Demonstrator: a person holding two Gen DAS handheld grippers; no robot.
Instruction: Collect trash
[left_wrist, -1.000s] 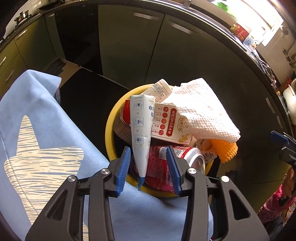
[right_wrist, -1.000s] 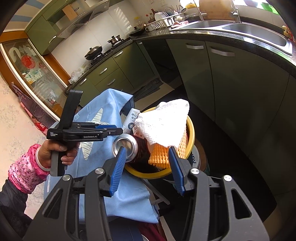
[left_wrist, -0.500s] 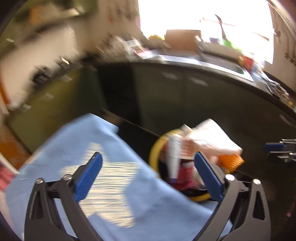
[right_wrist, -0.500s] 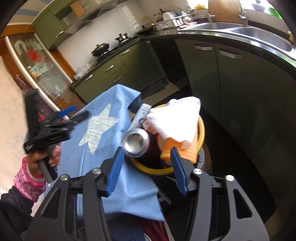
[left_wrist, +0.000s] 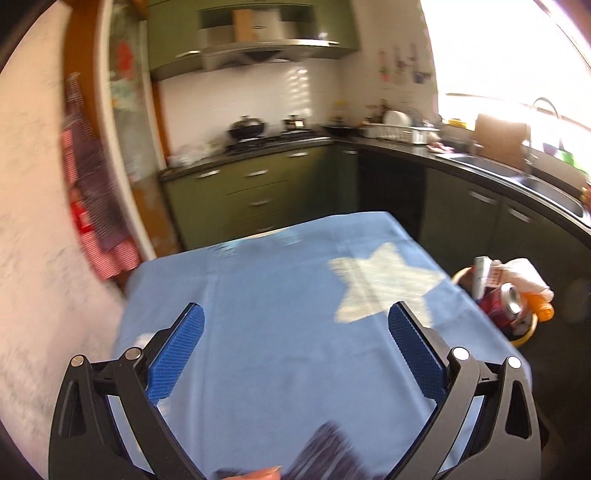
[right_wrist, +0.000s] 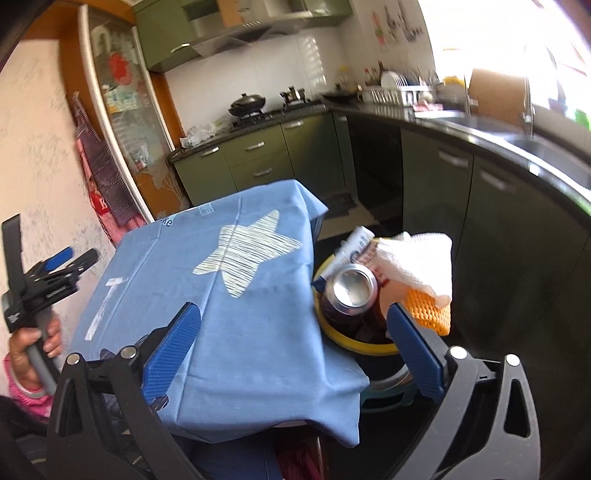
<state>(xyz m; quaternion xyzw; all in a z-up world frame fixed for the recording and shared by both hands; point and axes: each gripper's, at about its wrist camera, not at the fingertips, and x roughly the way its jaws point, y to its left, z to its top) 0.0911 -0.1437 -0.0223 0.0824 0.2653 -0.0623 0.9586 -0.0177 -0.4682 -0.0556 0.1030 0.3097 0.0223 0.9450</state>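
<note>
A yellow bin (right_wrist: 354, 343) stands beside the table, heaped with trash: a red can (right_wrist: 352, 291) on its side, a white tube (right_wrist: 351, 247), a white paper towel (right_wrist: 417, 262) and an orange foam net (right_wrist: 428, 314). My right gripper (right_wrist: 293, 347) hangs back from the bin over the cloth's corner; its jaws are opening with nothing between them. My left gripper (left_wrist: 295, 350) is wide open and empty above the blue star cloth (left_wrist: 295, 295). The bin (left_wrist: 524, 336) and can (left_wrist: 511, 297) sit far to its right. A hand holds the left gripper (right_wrist: 55, 266) at the table's left.
The blue cloth (right_wrist: 221, 295) covers a small table; a white strip (right_wrist: 107, 306) lies on it. Green cabinets (right_wrist: 258, 158) and a black counter (right_wrist: 480, 133) with a sink run behind and to the right. A stove with a wok (left_wrist: 245, 129) is at the back. A fingertip (left_wrist: 258, 472) shows at the bottom edge.
The left gripper swung away from the bin, up and left over the cloth, and spread wide, leaving the tube in the bin. The right gripper drew back and widened its jaws.
</note>
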